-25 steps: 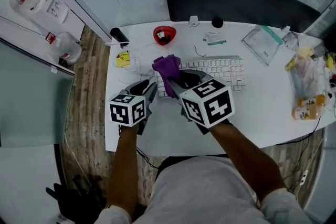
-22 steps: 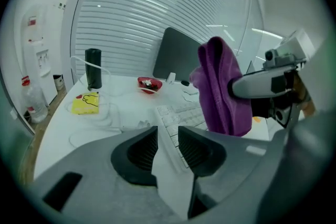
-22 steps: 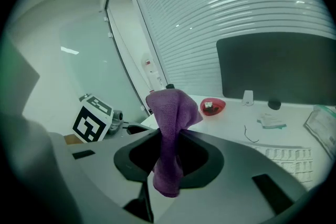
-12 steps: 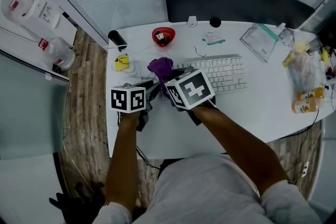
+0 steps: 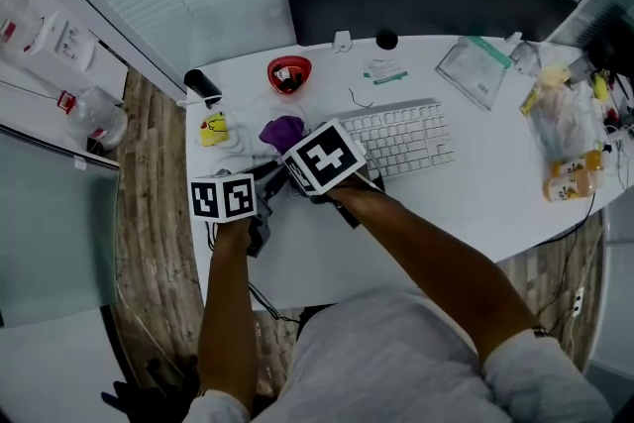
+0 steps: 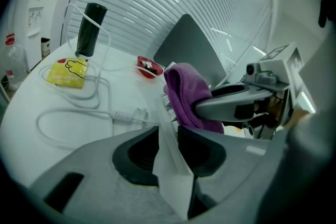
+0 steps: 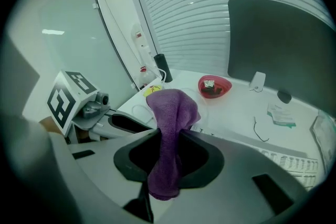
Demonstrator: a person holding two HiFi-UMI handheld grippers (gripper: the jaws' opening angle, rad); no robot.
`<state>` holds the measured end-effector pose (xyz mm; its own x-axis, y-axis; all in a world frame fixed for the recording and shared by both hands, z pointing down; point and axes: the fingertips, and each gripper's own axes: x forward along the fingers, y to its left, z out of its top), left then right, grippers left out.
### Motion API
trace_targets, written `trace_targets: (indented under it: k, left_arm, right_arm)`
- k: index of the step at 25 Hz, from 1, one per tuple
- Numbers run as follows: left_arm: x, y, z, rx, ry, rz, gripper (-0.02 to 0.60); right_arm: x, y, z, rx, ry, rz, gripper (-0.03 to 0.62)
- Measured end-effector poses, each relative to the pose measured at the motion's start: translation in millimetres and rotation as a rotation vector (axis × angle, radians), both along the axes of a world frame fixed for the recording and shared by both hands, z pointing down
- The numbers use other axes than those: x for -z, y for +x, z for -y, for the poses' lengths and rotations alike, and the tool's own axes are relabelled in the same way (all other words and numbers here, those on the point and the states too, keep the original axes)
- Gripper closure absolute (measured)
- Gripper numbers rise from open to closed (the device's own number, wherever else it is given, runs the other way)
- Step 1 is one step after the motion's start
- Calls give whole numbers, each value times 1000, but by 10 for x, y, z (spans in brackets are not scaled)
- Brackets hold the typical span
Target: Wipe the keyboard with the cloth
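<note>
The white keyboard [image 5: 396,138] lies across the middle of the white table [image 5: 466,213]. My left gripper [image 5: 269,177] is shut on the keyboard's left end, whose pale edge [image 6: 169,162] shows pinched between the jaws. My right gripper [image 5: 289,149] is shut on the purple cloth [image 5: 282,131], which hangs bunched over the keyboard's left end. In the right gripper view the cloth [image 7: 171,113] stands up out of the right gripper [image 7: 169,153]. In the left gripper view the cloth [image 6: 187,93] hangs just beyond the left gripper [image 6: 167,136].
A red bowl [image 5: 288,72], a yellow packet [image 5: 212,127], a black cylinder [image 5: 202,84] and a looped white cable [image 6: 79,113] lie left of the keyboard. A clear bag [image 5: 477,66] and snack packets [image 5: 567,129] are at the right. A dark panel [image 5: 426,0] stands behind.
My right gripper has carried the cloth leftward along the keyboard to its left end, close to the left gripper. The left gripper has kept its hold.
</note>
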<state>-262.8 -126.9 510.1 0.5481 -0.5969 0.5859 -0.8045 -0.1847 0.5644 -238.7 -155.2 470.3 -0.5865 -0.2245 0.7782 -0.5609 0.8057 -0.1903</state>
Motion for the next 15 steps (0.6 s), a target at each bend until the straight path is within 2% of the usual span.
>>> trace_targets:
  k: [7, 15]
  left_arm:
    - [-5, 4, 7, 1, -2, 18, 457]
    - [2, 6, 16, 7, -8, 33, 459]
  right_arm:
    - [-36, 282, 142, 13, -9, -33, 509]
    - [-53, 1344, 511, -109, -12, -82, 510]
